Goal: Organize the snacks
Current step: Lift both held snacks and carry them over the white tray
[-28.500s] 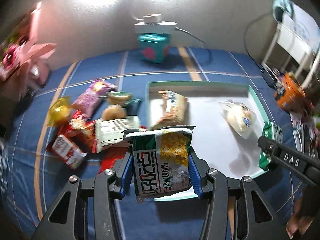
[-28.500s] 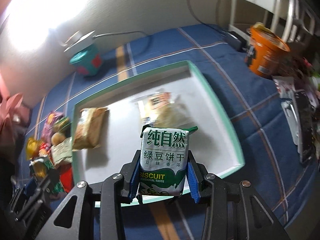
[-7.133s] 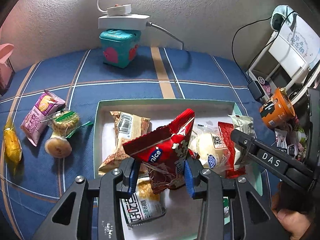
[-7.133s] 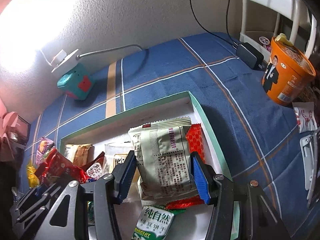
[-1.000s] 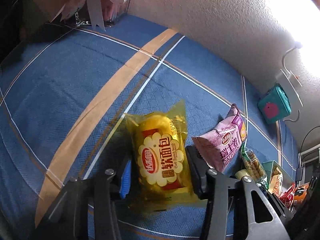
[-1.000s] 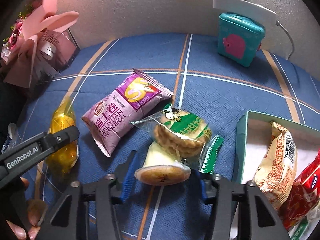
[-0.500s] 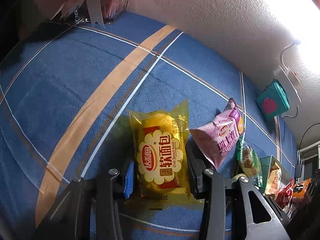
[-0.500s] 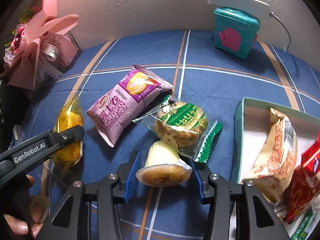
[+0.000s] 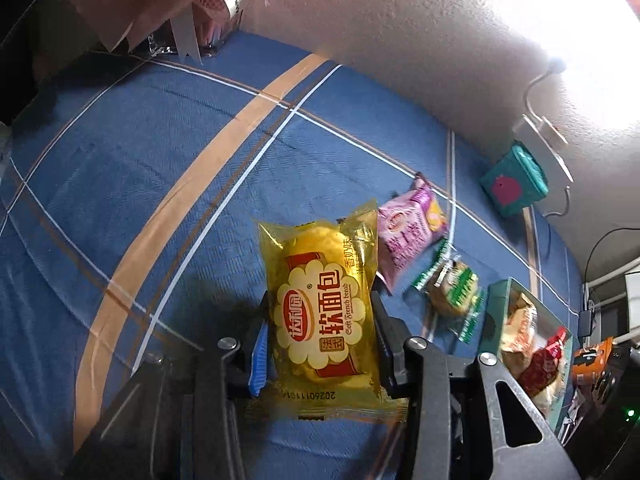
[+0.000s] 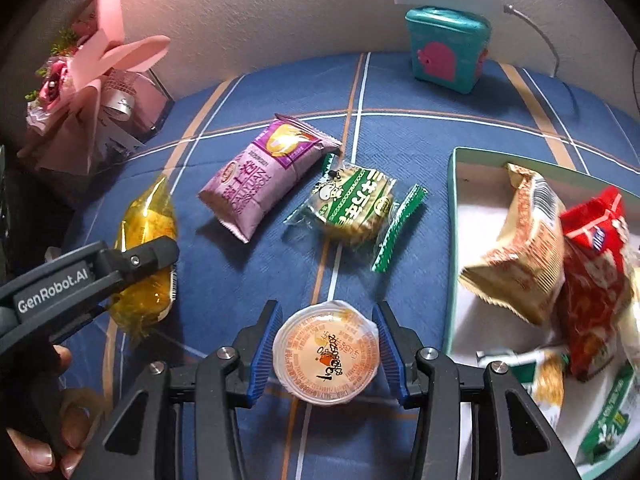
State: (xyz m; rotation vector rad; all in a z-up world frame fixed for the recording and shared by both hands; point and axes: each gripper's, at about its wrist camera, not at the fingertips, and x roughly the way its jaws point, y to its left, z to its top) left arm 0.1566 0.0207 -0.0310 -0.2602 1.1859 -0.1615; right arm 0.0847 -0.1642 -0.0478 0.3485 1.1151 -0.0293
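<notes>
My left gripper [image 9: 318, 340] is shut on a yellow soft-bread packet [image 9: 322, 312], held clear of the blue cloth; the right wrist view shows the same packet [image 10: 146, 256] in that gripper [image 10: 132, 268]. My right gripper [image 10: 326, 350] is shut on a small round jelly cup [image 10: 326, 352], its foil lid facing the camera. A purple roll packet [image 10: 264, 182] and a green-wrapped biscuit [image 10: 356, 208] lie on the cloth between both grippers. The white tray with a teal rim [image 10: 452, 240] at the right holds several snack packets.
A teal box [image 10: 446, 48] under a white power strip stands against the back wall. A pink-wrapped bouquet [image 10: 88, 88] sits at the far left. An orange noodle cup [image 9: 592, 360] stands beyond the tray. A person's fingers [image 10: 40, 452] show at the lower left.
Both grippers have lifted their snacks off the cloth: the yellow packet has risen and the jelly cup has come up and tipped its lid toward the camera, away from the green biscuit.
</notes>
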